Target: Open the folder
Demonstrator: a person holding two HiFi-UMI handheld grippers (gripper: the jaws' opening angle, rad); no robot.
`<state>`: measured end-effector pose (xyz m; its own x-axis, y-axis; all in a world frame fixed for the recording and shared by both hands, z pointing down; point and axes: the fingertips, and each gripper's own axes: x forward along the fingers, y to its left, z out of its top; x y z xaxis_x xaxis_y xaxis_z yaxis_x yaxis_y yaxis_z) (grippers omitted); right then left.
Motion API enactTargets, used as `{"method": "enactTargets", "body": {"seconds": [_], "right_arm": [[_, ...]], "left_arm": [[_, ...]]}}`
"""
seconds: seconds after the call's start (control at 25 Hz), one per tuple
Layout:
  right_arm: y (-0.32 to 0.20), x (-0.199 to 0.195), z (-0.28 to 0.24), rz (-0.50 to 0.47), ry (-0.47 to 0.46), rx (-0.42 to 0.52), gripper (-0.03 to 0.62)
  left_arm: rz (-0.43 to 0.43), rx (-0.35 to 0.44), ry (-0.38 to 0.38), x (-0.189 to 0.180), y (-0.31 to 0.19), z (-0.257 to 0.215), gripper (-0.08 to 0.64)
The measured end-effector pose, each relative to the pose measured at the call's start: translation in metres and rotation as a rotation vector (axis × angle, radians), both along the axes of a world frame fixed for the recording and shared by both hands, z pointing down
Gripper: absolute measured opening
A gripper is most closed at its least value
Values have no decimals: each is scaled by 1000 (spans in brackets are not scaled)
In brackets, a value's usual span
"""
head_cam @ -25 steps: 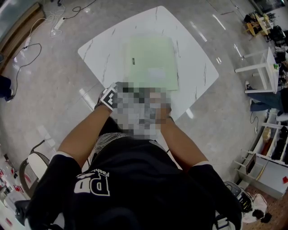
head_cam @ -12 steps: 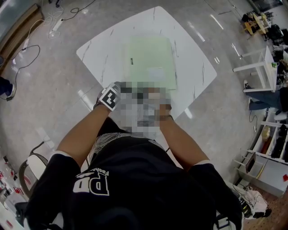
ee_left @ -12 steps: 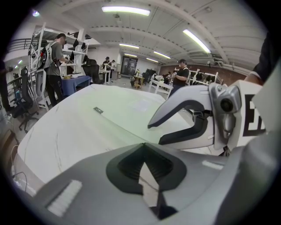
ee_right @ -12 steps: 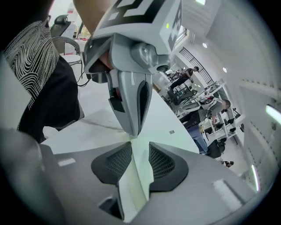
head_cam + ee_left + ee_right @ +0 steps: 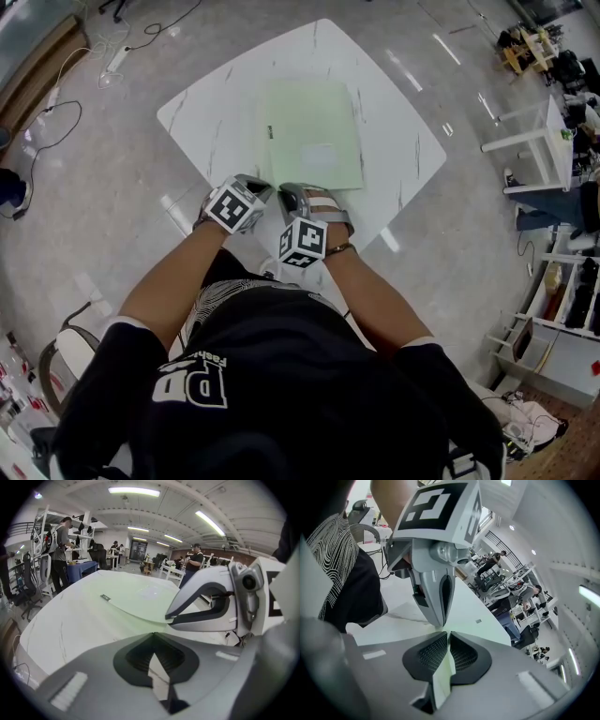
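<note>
A pale green folder (image 5: 309,131) lies flat on the white marble table (image 5: 206,112). Both grippers are at its near edge. My right gripper (image 5: 289,190) has its jaws closing, and the pads (image 5: 433,651) pinch the thin green cover sheet (image 5: 443,667). In the left gripper view the cover's corner (image 5: 140,613) curls up off the lower sheet where the right gripper (image 5: 168,617) holds it. My left gripper (image 5: 152,633) is shut, tips together, just beside the right one, with nothing seen between them. From the right gripper view, the left gripper (image 5: 440,623) points down at the folder edge.
A white side table (image 5: 544,131) and shelving (image 5: 553,328) stand to the right. Cables (image 5: 56,84) run over the floor at the left, and a chair (image 5: 70,342) is behind me. Several people (image 5: 58,545) work at desks in the background.
Both hands stay at the folder's near edge. A mosaic patch hid the grippers in the earlier frames, so no jaw motion shows. The folder lies where it was.
</note>
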<state>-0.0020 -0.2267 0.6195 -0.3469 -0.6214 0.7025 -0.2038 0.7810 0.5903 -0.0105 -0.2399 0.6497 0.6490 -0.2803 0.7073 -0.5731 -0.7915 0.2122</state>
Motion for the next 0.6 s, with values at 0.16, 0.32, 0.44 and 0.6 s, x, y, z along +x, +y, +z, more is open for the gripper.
{"method": "enactTargets", "body": {"seconds": [0.16, 0.32, 0.44, 0.6], "right_arm": [[-1, 2, -8, 23, -49, -21, 9], [-3, 6, -16, 72, -137, -70, 5], [-6, 10, -22, 114, -214, -111, 3], [-7, 16, -30, 152, -290, -145, 3]], "left_arm": [[-3, -7, -1, 0, 0, 0, 54], [-11, 2, -9, -1, 1, 1, 54], [-19, 8, -12, -1, 1, 2, 54], [-18, 6, -20, 0, 2, 2, 54]]}}
